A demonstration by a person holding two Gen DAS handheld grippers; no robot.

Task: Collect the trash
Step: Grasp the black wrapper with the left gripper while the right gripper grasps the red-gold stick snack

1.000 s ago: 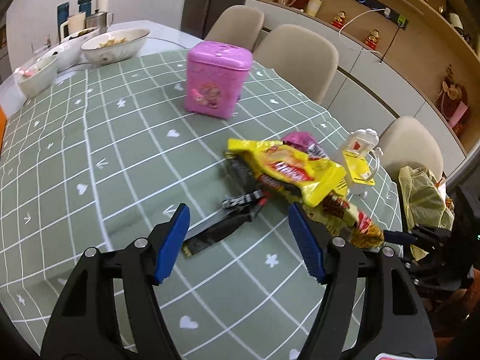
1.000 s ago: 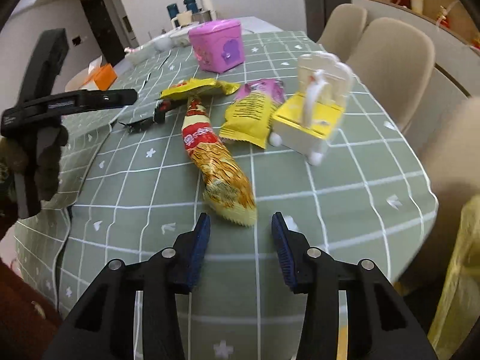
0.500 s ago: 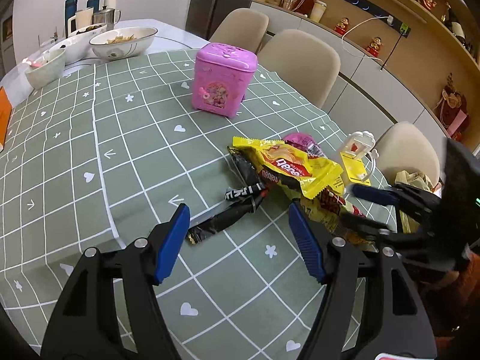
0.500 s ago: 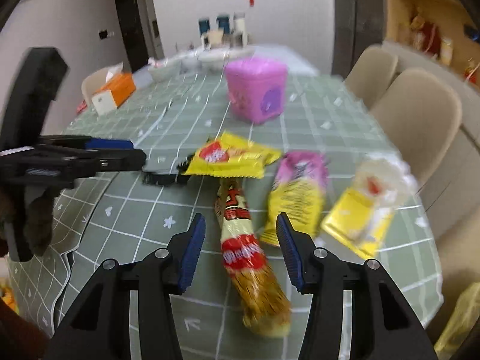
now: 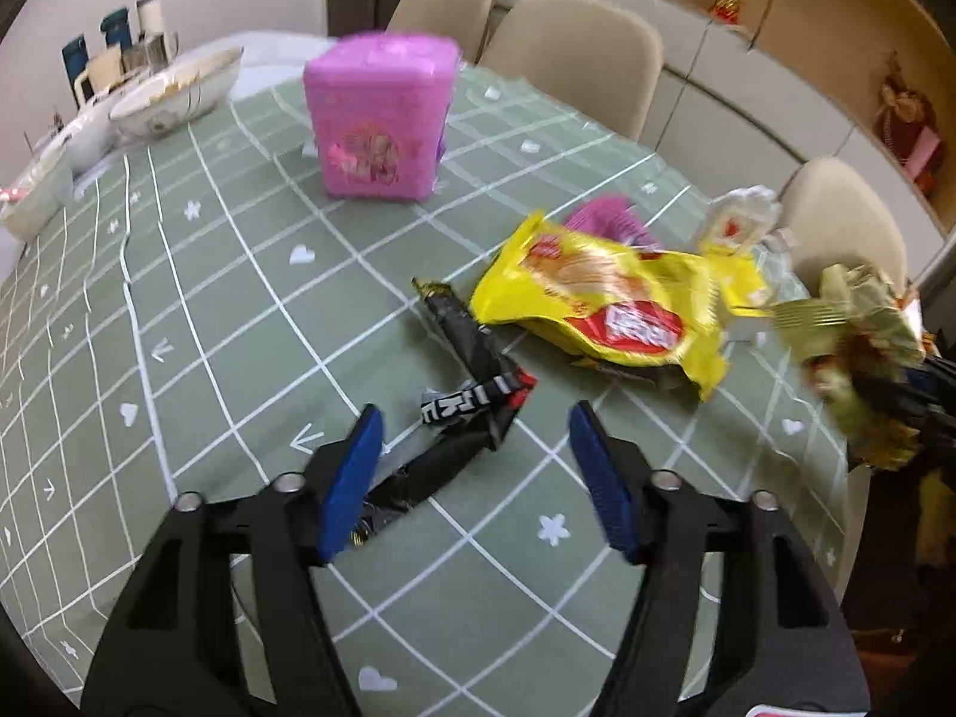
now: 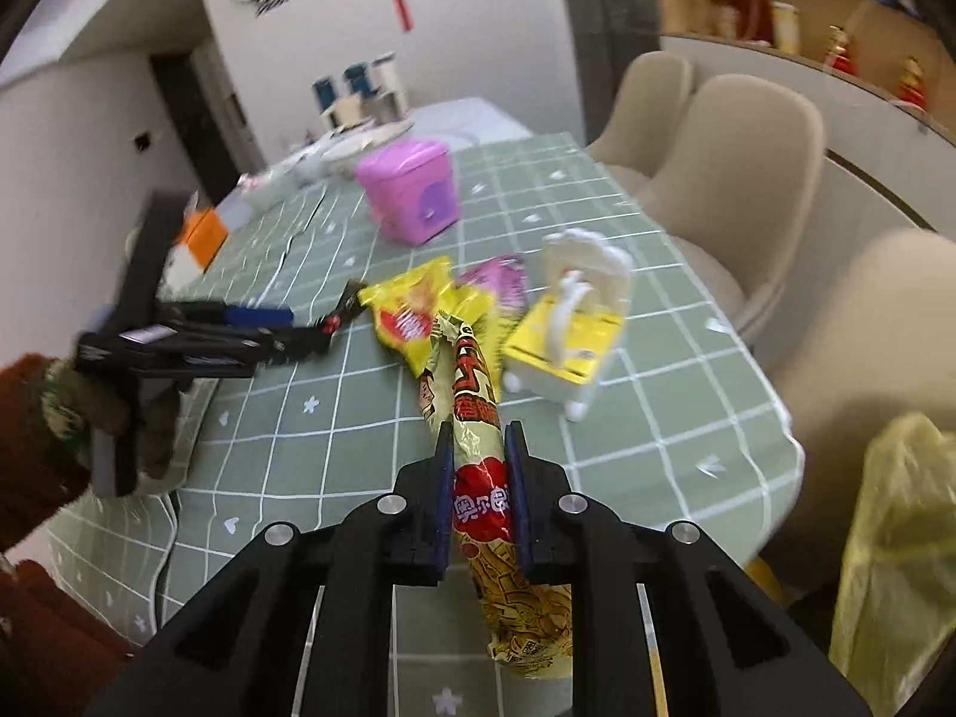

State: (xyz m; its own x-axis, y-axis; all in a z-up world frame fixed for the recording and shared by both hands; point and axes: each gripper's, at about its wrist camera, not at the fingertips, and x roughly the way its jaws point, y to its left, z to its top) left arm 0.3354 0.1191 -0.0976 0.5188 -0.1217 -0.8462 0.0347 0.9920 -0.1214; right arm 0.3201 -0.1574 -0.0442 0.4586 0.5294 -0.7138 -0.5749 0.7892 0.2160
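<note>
Between the pads of our right gripper (image 6: 478, 466) the long snack wrapper (image 6: 478, 478) is clamped while the jaws are closing; we should keep it firm. Just ahead of our left gripper (image 5: 472, 466), whose apart jaws are closing, lies the black wrapper (image 5: 466, 412) on the table (image 5: 209, 328).

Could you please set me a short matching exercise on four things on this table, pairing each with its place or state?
Things:
1. long gold snack wrapper
2. black wrapper
3. pink tin
4. yellow chip bag

Places or states:
a. stands upright, farther up the table
b. lies flat between the black wrapper and the toy cart
c. pinched in the right tongs, which are closing
d. lies ahead of the left tongs, not gripped

Pairs: 1-c, 2-d, 3-a, 4-b
</note>
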